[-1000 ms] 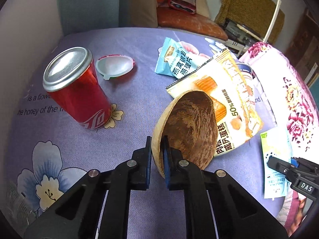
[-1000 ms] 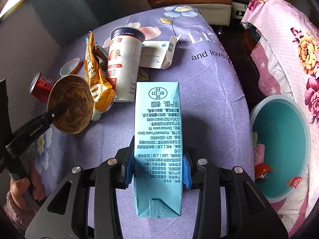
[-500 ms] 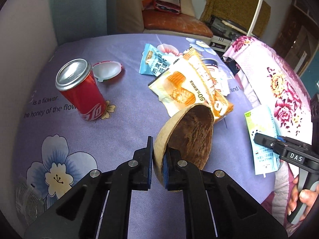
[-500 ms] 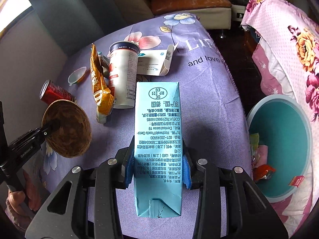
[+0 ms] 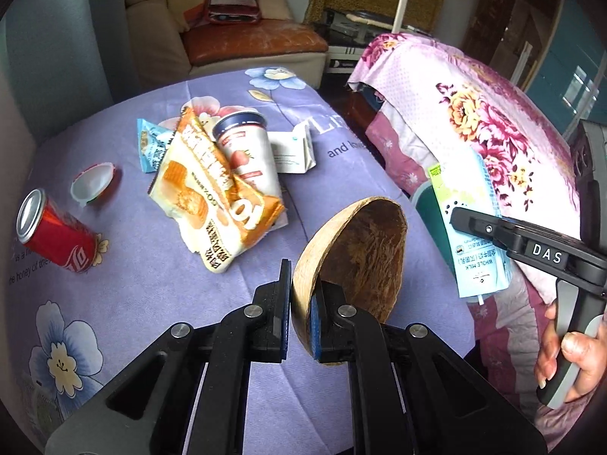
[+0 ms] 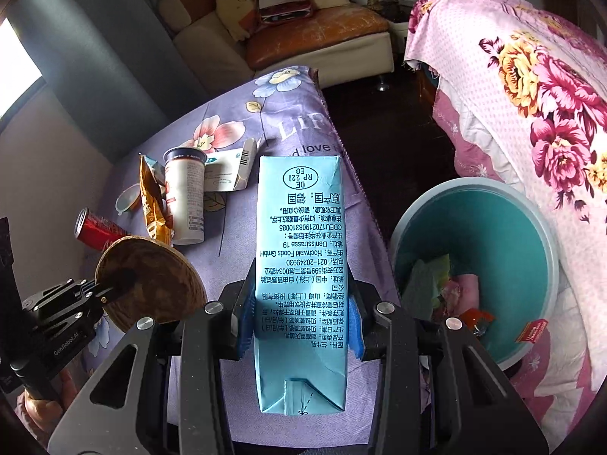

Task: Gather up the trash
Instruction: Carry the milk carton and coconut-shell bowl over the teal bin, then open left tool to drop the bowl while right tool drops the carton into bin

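Now right tongs [image 6: 299, 326] pinch the milk carton [image 6: 299, 265] lengthwise, bin [image 6: 531, 220] just to their right, nearer than left tongs [image 5: 299, 322] clamping the coconut shell [image 5: 353, 258].

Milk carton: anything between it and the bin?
Nothing visible. The right gripper holds the milk carton over the table edge, and the bin sits on the floor just to its right, mouth open, only some trash at the bottom. The shell in the left gripper is on the opposite side.
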